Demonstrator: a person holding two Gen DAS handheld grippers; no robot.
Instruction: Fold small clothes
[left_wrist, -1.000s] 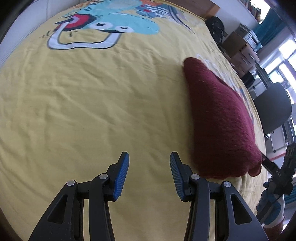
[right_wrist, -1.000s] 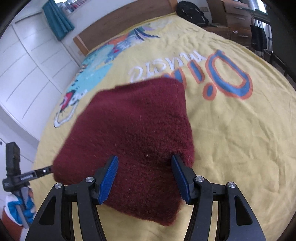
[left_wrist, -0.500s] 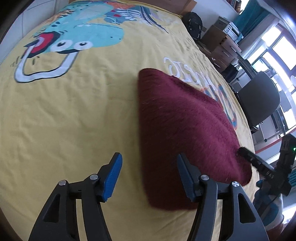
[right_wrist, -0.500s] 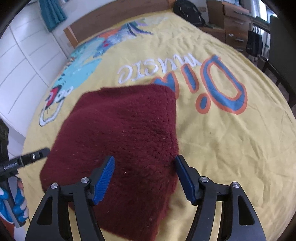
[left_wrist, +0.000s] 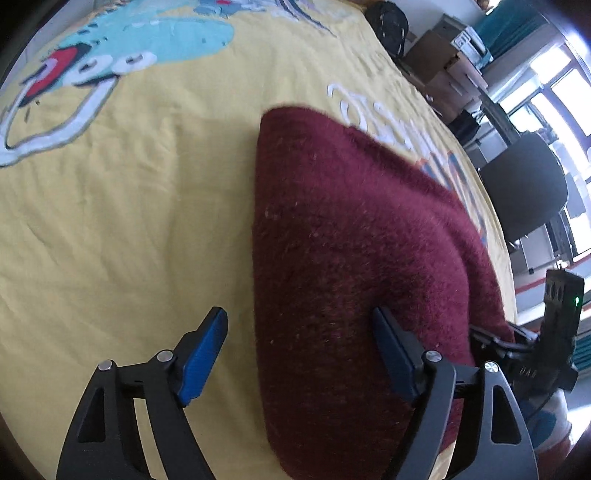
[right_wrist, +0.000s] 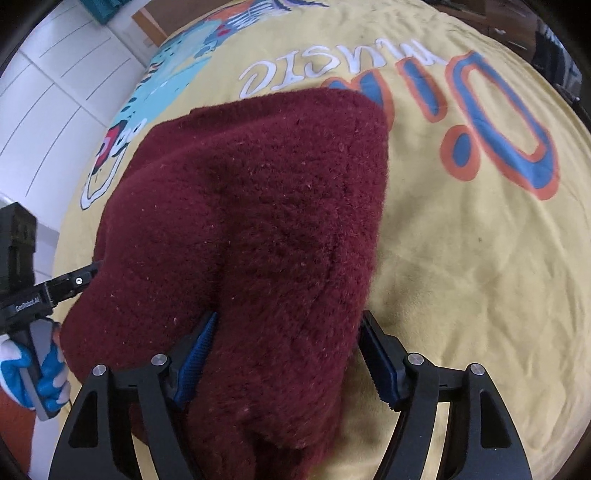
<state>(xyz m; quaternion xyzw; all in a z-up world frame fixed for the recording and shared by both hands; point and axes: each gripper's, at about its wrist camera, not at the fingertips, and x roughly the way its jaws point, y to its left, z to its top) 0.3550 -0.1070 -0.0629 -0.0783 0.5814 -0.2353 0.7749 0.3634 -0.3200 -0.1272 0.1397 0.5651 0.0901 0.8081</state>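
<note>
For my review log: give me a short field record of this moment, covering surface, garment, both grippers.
surface: yellow printed bedspread
garment: dark red fleece garment, lying bunched on the bedspread
left gripper: jaws opening, straddling the garment's near left edge
right gripper: jaws opening, garment's near right part between them
hand: blue-and-white glove holding the left gripper

The near edge of the maroon garment runs under the right gripper and off the picture's bottom edge. In the left wrist view its far side is smeared by blur. The gloved hand is cut off at the left edge, perhaps gripping a handle.
</note>
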